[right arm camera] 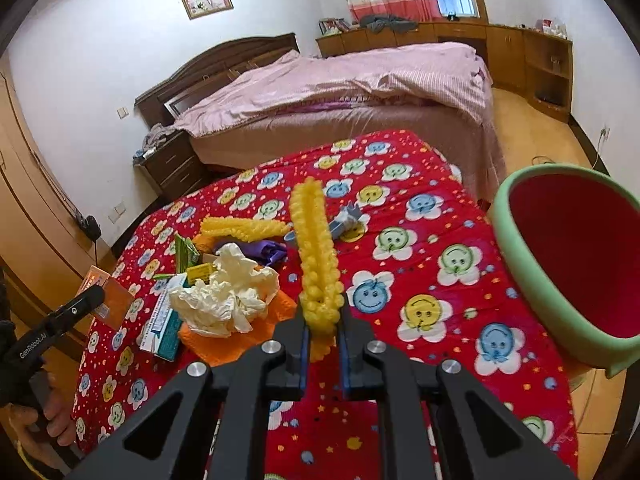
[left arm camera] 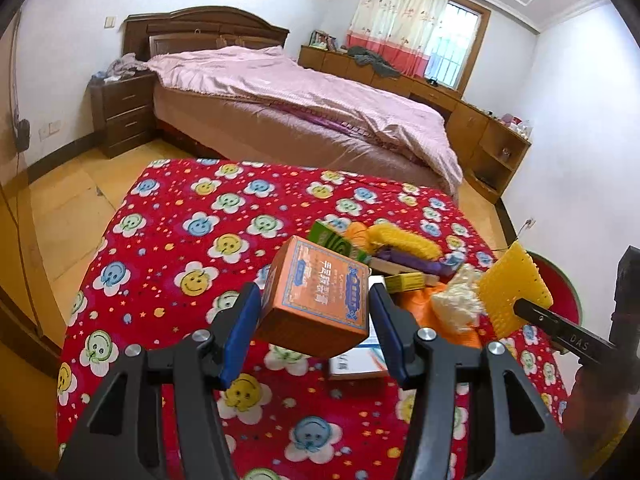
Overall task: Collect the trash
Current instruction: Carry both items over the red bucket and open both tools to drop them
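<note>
Yellow foam strip [right arm camera: 316, 256] upright (clamped)

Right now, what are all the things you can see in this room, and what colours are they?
orange box: 1, orange, held above the table
yellow foam net: 1, yellow, held up over the table
second foam net: 1, yellow, in the pile
crumpled tissue: 1, white, on the pile
green box: 1, green, in the pile
purple bag: 1, purple, in the pile
bin: 1, green outside, red inside, right of the table
tablecloth: 1, red with smiley flowers
bed: 1, pink cover, behind
left hand-held gripper: black, blue pads
right hand-held gripper: black, blue pads
</note>
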`<state>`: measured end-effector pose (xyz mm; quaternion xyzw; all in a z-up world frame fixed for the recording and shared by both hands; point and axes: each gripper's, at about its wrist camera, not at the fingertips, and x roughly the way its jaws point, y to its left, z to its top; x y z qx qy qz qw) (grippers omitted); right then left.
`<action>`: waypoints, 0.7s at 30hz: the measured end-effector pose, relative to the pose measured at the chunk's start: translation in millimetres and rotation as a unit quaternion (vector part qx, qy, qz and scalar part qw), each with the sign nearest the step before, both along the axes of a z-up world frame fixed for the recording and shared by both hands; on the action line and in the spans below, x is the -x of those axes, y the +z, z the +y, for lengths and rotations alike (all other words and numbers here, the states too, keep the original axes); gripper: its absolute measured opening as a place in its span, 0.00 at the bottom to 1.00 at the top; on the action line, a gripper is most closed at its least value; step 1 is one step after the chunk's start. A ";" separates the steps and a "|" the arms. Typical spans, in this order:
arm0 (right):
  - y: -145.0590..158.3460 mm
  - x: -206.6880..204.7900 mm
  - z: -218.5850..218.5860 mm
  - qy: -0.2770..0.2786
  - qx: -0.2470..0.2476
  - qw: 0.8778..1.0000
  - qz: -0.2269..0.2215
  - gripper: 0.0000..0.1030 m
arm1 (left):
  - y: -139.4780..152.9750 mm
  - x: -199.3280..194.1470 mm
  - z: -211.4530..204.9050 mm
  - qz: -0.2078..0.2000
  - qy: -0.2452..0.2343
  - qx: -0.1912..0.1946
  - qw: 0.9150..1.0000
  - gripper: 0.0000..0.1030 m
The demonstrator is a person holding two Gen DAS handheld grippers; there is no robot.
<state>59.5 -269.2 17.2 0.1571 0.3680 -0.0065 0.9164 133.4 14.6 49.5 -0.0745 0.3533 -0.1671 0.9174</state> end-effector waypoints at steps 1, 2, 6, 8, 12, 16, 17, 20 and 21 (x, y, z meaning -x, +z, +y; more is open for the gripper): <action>2.9 3.7 -1.3 -0.001 -0.001 1.000 -0.004 0.12 | 2.0 0.9 -1.7 -0.001 -0.002 0.001 1.000 0.55; 5.6 7.3 -3.0 -0.003 -0.001 1.000 -0.008 0.12 | 4.2 3.2 -3.9 -0.003 -0.005 0.002 1.000 0.55; 16.6 23.8 -11.8 -0.012 -0.004 1.000 -0.020 0.12 | 15.5 12.7 -18.3 -0.009 -0.018 0.002 1.000 0.55; 22.8 34.5 -17.7 -0.018 -0.003 0.999 -0.028 0.12 | 20.6 18.4 -26.7 -0.014 -0.025 0.001 1.000 0.55; 31.3 51.2 -31.3 -0.029 -0.006 0.999 -0.040 0.12 | 32.6 30.9 -48.7 -0.025 -0.043 0.000 0.999 0.55; 37.3 66.4 -49.6 -0.042 -0.012 0.998 -0.050 0.12 | 40.2 36.2 -72.2 -0.026 -0.068 0.007 0.997 0.55; 38.6 70.3 -54.9 -0.047 -0.012 0.997 -0.053 0.12 | 42.0 37.0 -79.5 -0.027 -0.075 0.007 0.997 0.55; 42.6 79.5 -70.2 -0.063 -0.010 0.996 -0.060 0.12 | 46.2 39.0 -102.7 -0.030 -0.096 0.005 0.995 0.55; 43.6 81.6 -75.0 -0.067 -0.010 0.996 -0.061 0.12 | 47.3 38.9 -111.3 -0.030 -0.104 0.004 0.994 0.55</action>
